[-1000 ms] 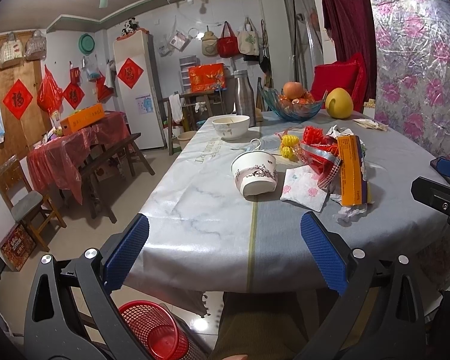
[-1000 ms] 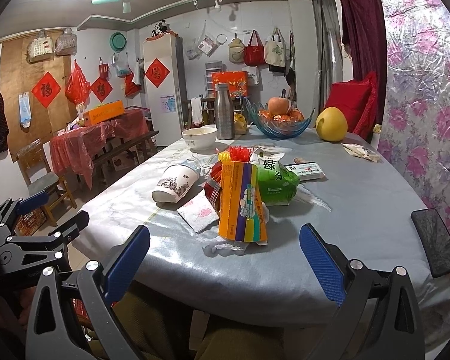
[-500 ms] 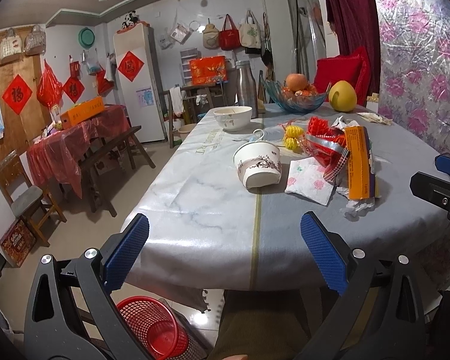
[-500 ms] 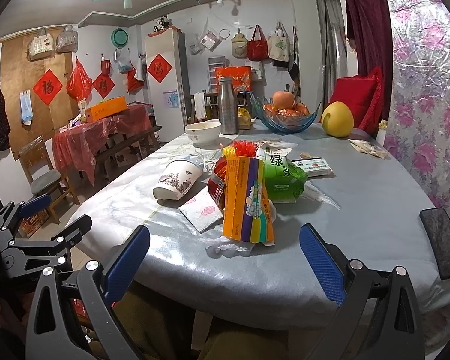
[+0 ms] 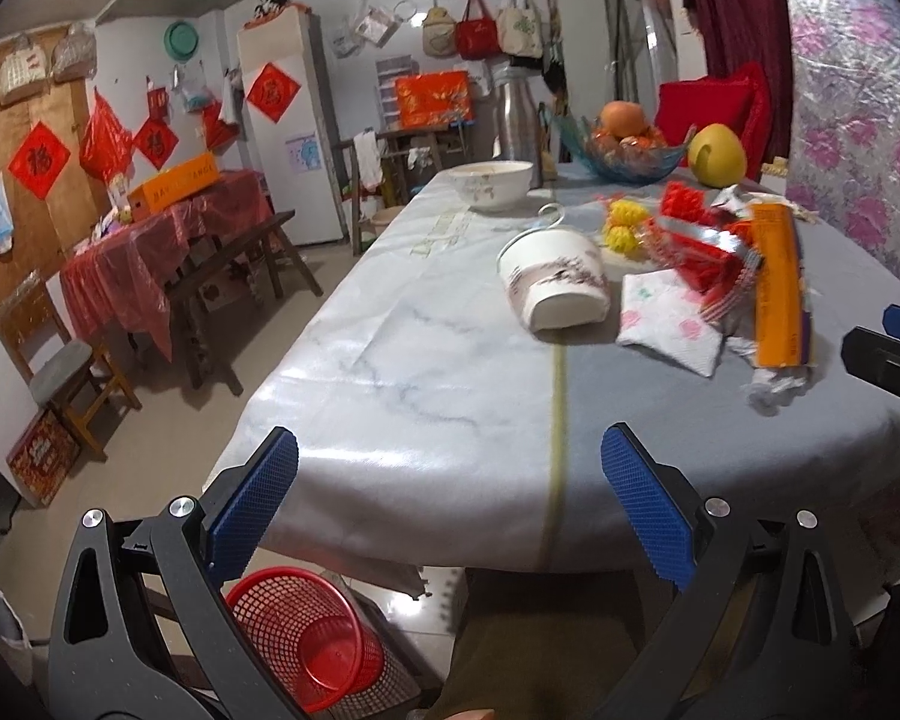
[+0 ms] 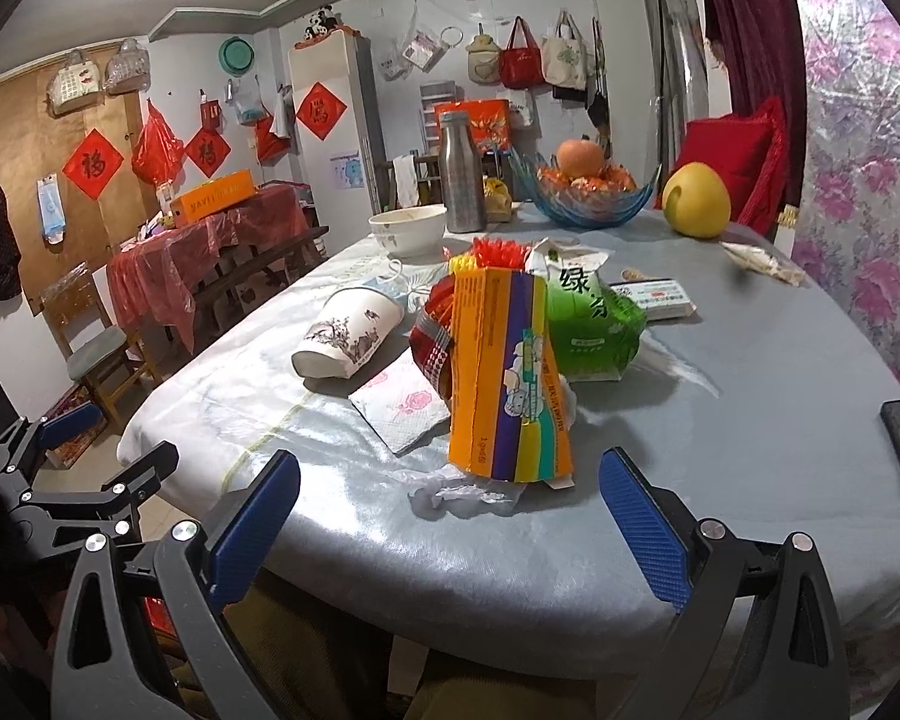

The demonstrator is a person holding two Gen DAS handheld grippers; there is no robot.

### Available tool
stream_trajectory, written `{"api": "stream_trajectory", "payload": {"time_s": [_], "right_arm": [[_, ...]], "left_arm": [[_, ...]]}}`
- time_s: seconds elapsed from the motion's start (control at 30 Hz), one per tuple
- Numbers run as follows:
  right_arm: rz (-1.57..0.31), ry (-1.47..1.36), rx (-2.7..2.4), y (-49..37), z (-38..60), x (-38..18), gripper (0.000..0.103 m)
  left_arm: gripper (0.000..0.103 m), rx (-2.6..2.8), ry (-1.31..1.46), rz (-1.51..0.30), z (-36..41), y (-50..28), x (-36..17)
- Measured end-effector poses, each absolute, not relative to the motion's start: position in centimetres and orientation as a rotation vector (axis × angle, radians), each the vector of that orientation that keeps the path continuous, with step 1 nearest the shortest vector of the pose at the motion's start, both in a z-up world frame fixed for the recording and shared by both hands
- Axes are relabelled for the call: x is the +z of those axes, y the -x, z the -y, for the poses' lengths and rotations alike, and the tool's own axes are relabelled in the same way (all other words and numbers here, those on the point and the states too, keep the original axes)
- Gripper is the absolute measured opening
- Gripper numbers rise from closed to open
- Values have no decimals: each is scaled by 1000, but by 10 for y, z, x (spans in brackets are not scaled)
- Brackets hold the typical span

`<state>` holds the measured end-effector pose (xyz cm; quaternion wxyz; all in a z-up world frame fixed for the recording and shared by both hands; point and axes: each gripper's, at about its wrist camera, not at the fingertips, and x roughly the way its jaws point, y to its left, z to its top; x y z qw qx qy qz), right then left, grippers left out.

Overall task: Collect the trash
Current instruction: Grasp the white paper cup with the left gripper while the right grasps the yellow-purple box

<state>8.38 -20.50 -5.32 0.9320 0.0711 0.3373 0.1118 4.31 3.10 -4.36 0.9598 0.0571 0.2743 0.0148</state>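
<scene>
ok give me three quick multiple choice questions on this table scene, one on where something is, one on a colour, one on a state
1. Where is the red mesh basket?
A. on the table beside the fruit bowl
B. on the floor below the table's near edge
C. on the wooden chair

2. What colour are the pads on the left gripper fingers?
A. blue
B. green
C. white

3. How does the paper cup stand?
A. upright and full
B. upside down on its rim
C. tipped on its side

Answers:
1 B: the left wrist view shows it on the tiled floor under the overhanging tablecloth.
2 A: both pads are blue with a fine grid texture, as on the right gripper.
3 C: it lies on its side beside the floral napkin, with its base towards the left wrist camera.
</scene>
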Motion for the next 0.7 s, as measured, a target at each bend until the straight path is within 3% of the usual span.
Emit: {"api": "stream_trajectory", "payload": {"time_s": [0.53, 0.57, 0.63, 0.7], "right_arm": [[-743, -185, 237, -154, 213, -87, 97], [-744, -192, 247, -156, 215, -90, 93], [-750, -206, 276, -160, 221, -94, 60], [-746, -264, 299, -161, 233, -96, 57]], "left_arm": [[97, -38, -76, -698, -42, -114, -53], [97, -69, -83, -703, -34, -122, -51], [97, -118, -95, -704, -21, -137, -48], [97, -162, -99, -719, -7, -157, -48]]}}
